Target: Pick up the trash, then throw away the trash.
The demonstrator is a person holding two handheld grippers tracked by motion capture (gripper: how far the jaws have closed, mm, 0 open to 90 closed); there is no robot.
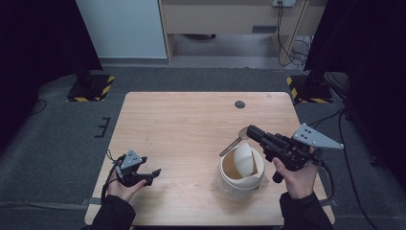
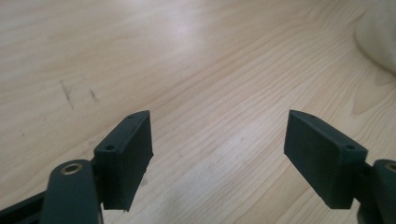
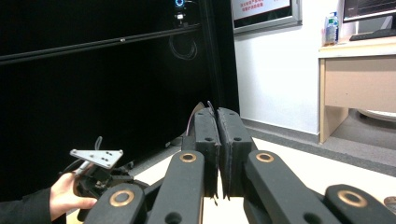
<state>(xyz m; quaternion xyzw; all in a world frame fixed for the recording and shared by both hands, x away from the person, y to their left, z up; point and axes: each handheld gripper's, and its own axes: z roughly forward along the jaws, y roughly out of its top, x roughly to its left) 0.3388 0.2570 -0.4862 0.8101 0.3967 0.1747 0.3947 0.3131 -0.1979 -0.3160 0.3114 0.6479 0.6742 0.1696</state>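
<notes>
White bucket (image 1: 241,176) with tilted lid, spoon (image 1: 233,143) pinched in right gripper (image 1: 250,129); left gripper (image 1: 155,172) fingers apart.

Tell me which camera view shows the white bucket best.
The high view: the white bucket stands whole near the table's front edge, a white piece leaning inside it, beside the right gripper. The left gripper view catches a blurred white edge at upper right, probably the bucket.
</notes>
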